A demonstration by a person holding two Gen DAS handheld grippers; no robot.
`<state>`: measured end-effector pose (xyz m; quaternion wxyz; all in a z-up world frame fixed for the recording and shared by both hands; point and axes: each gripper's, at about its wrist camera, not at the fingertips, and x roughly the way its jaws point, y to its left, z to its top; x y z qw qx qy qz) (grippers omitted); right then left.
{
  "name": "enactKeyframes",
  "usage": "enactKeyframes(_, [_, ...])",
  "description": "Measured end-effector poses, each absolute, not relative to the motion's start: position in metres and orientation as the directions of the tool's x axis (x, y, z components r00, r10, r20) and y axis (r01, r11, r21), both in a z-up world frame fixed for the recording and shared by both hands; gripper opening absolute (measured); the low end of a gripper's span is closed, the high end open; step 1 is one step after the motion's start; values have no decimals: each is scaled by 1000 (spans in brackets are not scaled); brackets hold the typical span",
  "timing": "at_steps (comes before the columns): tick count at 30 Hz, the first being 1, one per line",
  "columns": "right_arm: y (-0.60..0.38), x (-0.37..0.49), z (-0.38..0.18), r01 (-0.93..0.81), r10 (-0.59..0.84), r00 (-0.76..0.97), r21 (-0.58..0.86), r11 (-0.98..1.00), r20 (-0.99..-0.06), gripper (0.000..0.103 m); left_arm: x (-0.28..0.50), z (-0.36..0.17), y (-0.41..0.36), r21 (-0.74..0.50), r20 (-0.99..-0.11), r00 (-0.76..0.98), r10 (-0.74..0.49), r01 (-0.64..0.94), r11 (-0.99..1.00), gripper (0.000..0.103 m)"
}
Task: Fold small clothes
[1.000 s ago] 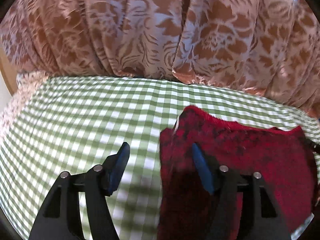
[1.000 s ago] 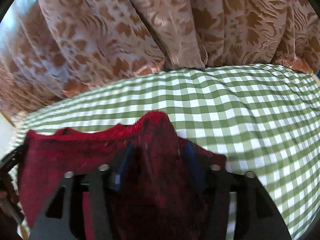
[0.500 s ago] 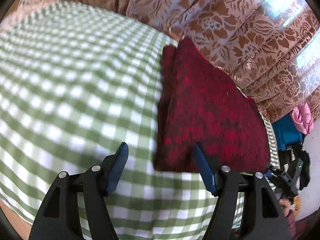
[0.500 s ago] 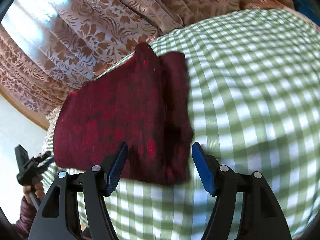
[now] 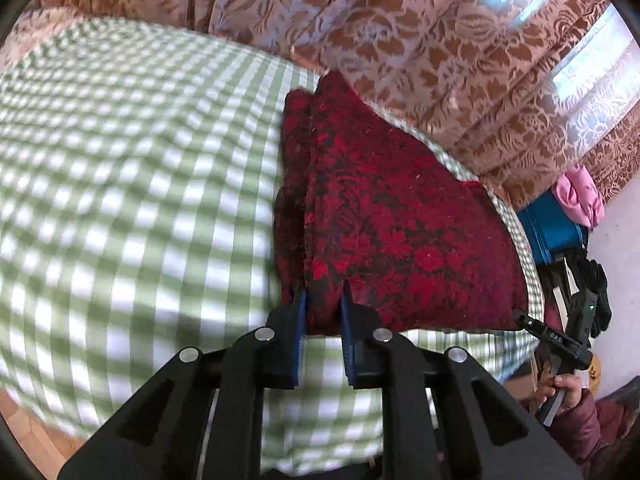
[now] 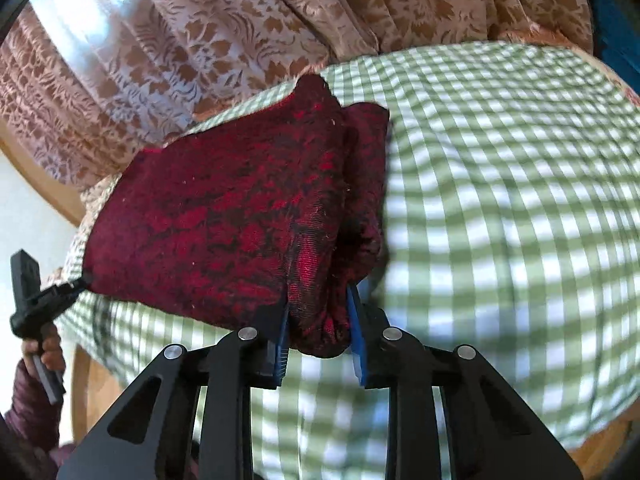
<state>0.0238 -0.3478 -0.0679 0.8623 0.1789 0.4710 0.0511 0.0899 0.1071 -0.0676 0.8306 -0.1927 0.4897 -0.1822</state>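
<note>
A dark red patterned knit garment (image 5: pixel 392 216) lies folded on the green-and-white checked tablecloth (image 5: pixel 120 184). My left gripper (image 5: pixel 323 300) is shut on its near left corner. In the right wrist view the same garment (image 6: pixel 224 216) shows, and my right gripper (image 6: pixel 320 304) is shut on its bunched near right corner. The other gripper shows at the far corner in each view: the right gripper in the left wrist view (image 5: pixel 560 336), the left gripper in the right wrist view (image 6: pixel 36 300).
A brown floral curtain (image 5: pixel 360 20) hangs behind the table. A blue bag (image 5: pixel 552 232) with pink cloth (image 5: pixel 580 196) on it stands at the right. The table's near edge and the wooden floor (image 5: pixel 36 436) show at the lower left.
Both grippers were open above the garment. They have drawn back to its near edge and closed on its two near corners.
</note>
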Motion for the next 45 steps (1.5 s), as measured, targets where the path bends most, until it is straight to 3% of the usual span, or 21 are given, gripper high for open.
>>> enactKeyframes(4, [-346,-11,-78,102,277,501,374,922,-820,24,67,-77,107,-474,-771,432,-468,102,875,17])
enactKeyframes(6, [-344,-18,-80,91,271,484,355,930,-832,24,64,-72,109,-440,-774,463,-431,96,893,27])
enactKeyframes(8, [-345,-17,-77,87,279,478,361,928,-833,29,65,-62,114,-424,-759,512,-403,80,902,53])
enactKeyframes(9, [-346,-13,-73,94,278,481,365,926,-831,32,67,-58,116,-425,-747,535,-395,72,902,57])
enactKeyframes(11, [-350,-8,-58,98,253,535,356,929,-806,54,74,-48,121,-431,-725,568,-389,66,900,57])
enactKeyframes(13, [-353,2,-45,104,215,588,337,936,-780,61,82,-43,122,-422,-719,586,-374,60,905,57])
enactKeyframes(22, [-365,102,-47,164,167,658,356,920,-735,61,116,-41,93,-385,-727,579,-369,103,917,53])
enactKeyframes(24, [-362,119,-53,180,144,636,327,928,-758,50,120,-43,86,-367,-741,568,-358,105,924,47])
enactKeyframes(25, [-360,122,-53,186,118,631,298,936,-766,31,122,-42,84,-362,-744,564,-358,110,926,44])
enactKeyframes(26, [-361,122,-49,181,123,641,304,935,-758,22,122,-42,81,-353,-745,568,-352,112,929,43])
enactKeyframes(27, [-363,120,-46,181,129,655,320,930,-744,20,123,-41,80,-337,-748,571,-339,112,935,43])
enactKeyframes(31, [-368,123,-60,228,55,632,253,940,-773,19,132,-50,76,-291,-787,542,-295,96,952,45])
enactKeyframes(34, [-360,129,-74,235,-1,617,183,955,-787,21,137,-38,80,-308,-765,568,-303,92,947,45])
enactKeyframes(39, [-359,127,-84,251,-14,651,197,948,-759,26,159,-26,85,-336,-749,586,-307,63,940,45])
enactKeyframes(45, [-359,124,-86,245,-16,670,200,949,-742,27,190,-22,59,-224,-768,609,-199,36,974,44])
